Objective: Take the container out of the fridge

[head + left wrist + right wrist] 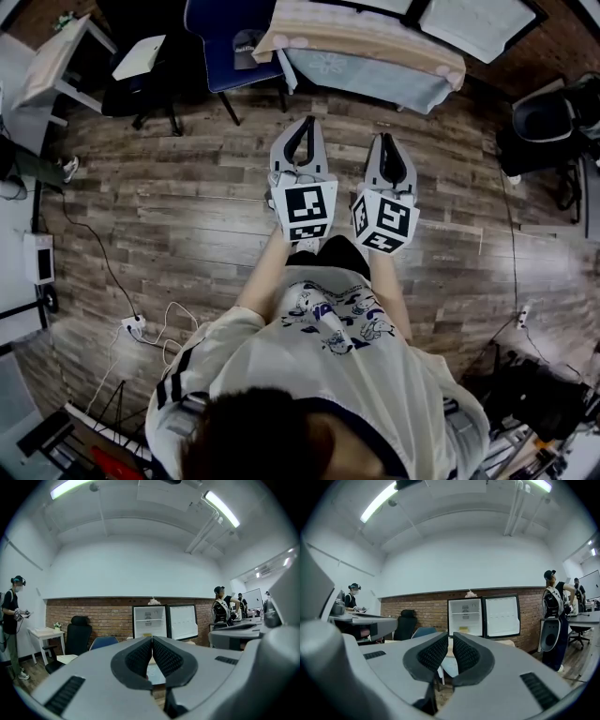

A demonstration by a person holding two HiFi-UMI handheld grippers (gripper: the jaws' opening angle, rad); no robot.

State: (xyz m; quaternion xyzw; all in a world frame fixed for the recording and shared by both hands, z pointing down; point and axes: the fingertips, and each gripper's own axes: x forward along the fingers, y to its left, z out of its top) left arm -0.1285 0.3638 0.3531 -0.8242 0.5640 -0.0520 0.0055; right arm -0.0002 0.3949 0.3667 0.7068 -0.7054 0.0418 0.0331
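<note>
Two grey tools with marker cubes are held out side by side by a person in a pale printed shirt (319,375) above a floor of grey-brown wooden planks (187,206). In the head view the left tool (302,131) is seen at 12 o'clock of the person, and the right tool (389,150) just beside it toward 1 o'clock.

In the left gripper view the ribbed black jaws of the left tool (152,641) are pressed together at the tips, and nothing is held between them. In the right gripper view the jaws of the right tool (451,639) are likewise drawn together, with only a hairline slit left, and nothing is gripped.

Both tools are pointed at a dark-framed fridge with a white interior (465,613), which is set against a red brick wall (417,609), well apart from the tools. Its door (501,616) is swung open toward 3 o'clock of the cabinet. A small yellowish container (463,629) is seen on a lower shelf inside; its shape cannot be made out further.

A black office chair (77,634) is placed at 9 o'clock of the fridge (150,618), and a small white table (44,632) beyond it. In the head view a worktop draped with a pale cloth (366,47) is seen at 12 o'clock ahead of the tools, with a blue chair (220,37) at 11 o'clock.
</note>
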